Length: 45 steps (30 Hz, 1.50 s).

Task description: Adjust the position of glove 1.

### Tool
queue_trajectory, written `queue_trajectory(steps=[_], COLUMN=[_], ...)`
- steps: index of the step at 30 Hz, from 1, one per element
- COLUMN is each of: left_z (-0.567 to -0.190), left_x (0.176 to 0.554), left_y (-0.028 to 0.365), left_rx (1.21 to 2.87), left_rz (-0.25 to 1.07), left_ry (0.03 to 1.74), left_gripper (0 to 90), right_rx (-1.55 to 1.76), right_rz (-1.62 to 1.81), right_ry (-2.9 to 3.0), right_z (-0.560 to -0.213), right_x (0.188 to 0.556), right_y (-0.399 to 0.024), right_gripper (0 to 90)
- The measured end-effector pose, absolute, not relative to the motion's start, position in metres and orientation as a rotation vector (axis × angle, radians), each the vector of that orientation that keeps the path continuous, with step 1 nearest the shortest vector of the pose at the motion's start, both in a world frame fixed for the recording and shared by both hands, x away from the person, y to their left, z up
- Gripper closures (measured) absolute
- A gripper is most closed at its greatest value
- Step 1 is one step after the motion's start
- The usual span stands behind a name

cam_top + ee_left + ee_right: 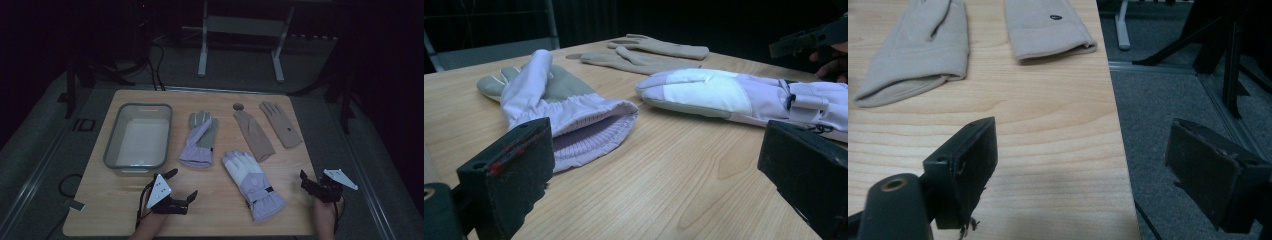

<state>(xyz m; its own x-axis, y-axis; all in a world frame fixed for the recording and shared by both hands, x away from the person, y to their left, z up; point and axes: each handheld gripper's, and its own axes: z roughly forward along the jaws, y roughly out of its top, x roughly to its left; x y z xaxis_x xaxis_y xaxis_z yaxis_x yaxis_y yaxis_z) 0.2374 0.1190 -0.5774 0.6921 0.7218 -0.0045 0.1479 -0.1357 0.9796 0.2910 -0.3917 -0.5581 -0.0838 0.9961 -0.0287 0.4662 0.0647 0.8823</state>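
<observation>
Four gloves lie flat on the wooden table. A lilac glove with a grey palm is at the centre. A lilac and white padded glove lies nearer the front. Two beige gloves lie at the back right, their cuffs facing the right gripper view. My left gripper hovers open at the front, left of the padded glove, holding nothing. My right gripper is open and holds nothing at the table's right edge.
A clear plastic bin stands at the left, just behind my left gripper. A small dark round object lies by the beige gloves' fingertips. Beyond the table's right edge is grey carpet, with a metal stand behind the table.
</observation>
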Motion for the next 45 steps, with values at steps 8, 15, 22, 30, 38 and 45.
queue_trajectory(steps=[8, 15, 22, 30, 38, 45], left_z=[-0.577, -0.578, -0.578, -0.577, -0.577, -0.577], left_x=[0.237, 0.237, 0.237, 0.237, 0.237, 0.237], left_y=[0.119, 0.118, 0.119, 0.119, 0.12, 0.12], left_rx=[1.653, 1.654, 1.653, 1.655, 1.656, 1.655], left_rz=[0.59, 0.596, 0.593, 0.586, 0.585, 0.582], left_ry=[0.737, 0.725, 0.718, 0.721, 0.721, 0.725], left_gripper=[2.1, 2.1, 2.1, 2.1, 2.1, 2.1], right_rx=[1.504, 1.556, 1.611, 1.618, 1.614, 1.537], right_rz=[0.93, 1.018, 0.978, 0.987, 1.049, 1.06], right_ry=[1.647, 1.67, 1.648, 1.699, 1.665, 1.698], right_z=[-0.558, -0.558, -0.55, -0.525, -0.487, -0.456], right_x=[0.294, 0.293, 0.291, 0.296, 0.306, 0.312], right_y=[-0.392, -0.399, -0.403, -0.393, -0.386, -0.374], right_gripper=[12.5, 13.7, 14.2, 13.6, 11.4, 11.2])
